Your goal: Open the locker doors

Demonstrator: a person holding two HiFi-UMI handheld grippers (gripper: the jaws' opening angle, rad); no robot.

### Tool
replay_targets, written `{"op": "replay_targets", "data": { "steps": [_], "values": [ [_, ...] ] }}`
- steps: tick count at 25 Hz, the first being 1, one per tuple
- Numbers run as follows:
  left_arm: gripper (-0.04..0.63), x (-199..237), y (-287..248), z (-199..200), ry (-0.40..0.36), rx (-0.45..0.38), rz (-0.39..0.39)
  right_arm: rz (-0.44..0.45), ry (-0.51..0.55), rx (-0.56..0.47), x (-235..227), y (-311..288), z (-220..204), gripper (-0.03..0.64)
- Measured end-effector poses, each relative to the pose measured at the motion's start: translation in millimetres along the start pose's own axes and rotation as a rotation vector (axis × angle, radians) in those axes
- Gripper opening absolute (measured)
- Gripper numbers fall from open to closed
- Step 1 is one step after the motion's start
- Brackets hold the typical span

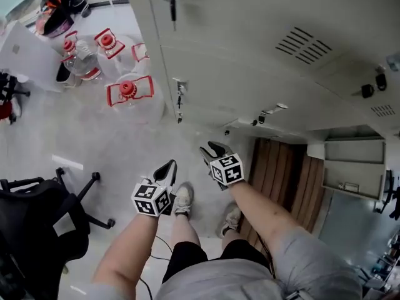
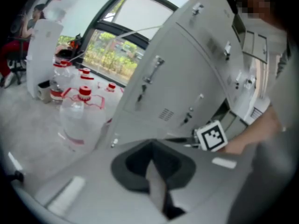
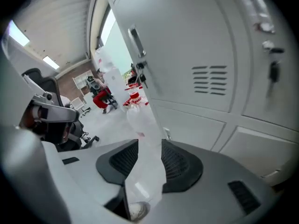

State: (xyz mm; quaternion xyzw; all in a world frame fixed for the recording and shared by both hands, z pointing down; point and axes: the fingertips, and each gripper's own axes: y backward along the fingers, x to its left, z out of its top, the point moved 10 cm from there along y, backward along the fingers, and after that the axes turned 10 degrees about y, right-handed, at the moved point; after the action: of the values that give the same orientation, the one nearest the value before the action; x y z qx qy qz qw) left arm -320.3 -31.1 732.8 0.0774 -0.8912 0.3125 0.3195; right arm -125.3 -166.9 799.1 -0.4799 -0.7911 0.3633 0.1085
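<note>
The bank of grey locker doors [image 1: 250,61] fills the top and right of the head view. One door has a latch handle [image 1: 180,99] at its left edge, and a key [image 1: 173,5] hangs in a door above it. My left gripper [image 1: 165,171] is held low, short of the lockers, and its jaws are shut with nothing in them [image 2: 152,146]. My right gripper [image 1: 215,149] is a little nearer the doors. It is open and empty [image 3: 149,146] and points past a door with a bar handle [image 3: 135,41] and a vent [image 3: 210,80]. Neither gripper touches a door.
Several large water jugs with red caps [image 1: 128,92] stand on the floor left of the lockers. A black office chair [image 1: 44,217] is at the lower left. The person's shoes [image 1: 183,199] are under the grippers. An open compartment [image 1: 353,167] and brown wooden panels [image 1: 281,180] are at the right.
</note>
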Motion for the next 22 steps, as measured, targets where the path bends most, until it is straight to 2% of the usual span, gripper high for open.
{"op": "replay_targets", "data": {
  "steps": [5,10,16,22],
  "values": [
    [0.005,90,5,-18,0.043,-0.002,0.048,-0.027,0.062,0.095,3,-127,3,0.161],
    [0.005,157,-7,-35,0.090,-0.016,0.069,-0.086,0.070,0.156,-6,-219,8,0.169],
    [0.005,199,-10,-50,0.144,-0.035,0.077,-0.167,0.011,0.184,-13,-280,5,0.206],
    [0.005,216,-3,-62,0.170,-0.041,0.090,-0.264,-0.091,0.184,-21,-300,-2,0.210]
  ]
}}
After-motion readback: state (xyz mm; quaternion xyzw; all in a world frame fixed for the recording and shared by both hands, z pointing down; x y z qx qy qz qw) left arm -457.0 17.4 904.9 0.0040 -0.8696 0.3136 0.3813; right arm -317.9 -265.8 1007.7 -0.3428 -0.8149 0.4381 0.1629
